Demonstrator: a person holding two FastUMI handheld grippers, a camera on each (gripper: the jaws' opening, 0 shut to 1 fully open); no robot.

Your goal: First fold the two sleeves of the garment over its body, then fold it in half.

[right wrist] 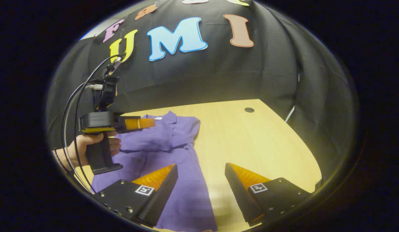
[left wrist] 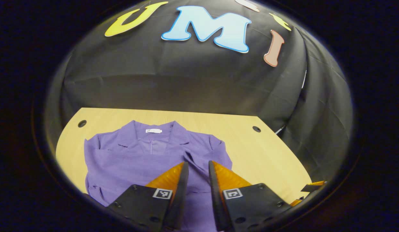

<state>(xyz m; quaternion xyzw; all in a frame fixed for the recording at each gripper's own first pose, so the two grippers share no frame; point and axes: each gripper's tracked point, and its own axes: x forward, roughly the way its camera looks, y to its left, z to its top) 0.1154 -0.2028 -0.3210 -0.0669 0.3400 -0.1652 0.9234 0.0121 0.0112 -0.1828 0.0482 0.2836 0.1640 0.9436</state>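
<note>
Left gripper view: purple garment is laid flat on wooden table, collar at 12 o'clock; left gripper narrowly parted above it, nothing pinched. Right gripper is spread wide, empty.

A pale wooden table spans the lower half of both views, its top bare toward the right. Round dark holes are set near its far corners (two in the left gripper view, one in the right gripper view). Behind it hangs the black cloth wall — creased and sagging in folds at the right.
</note>
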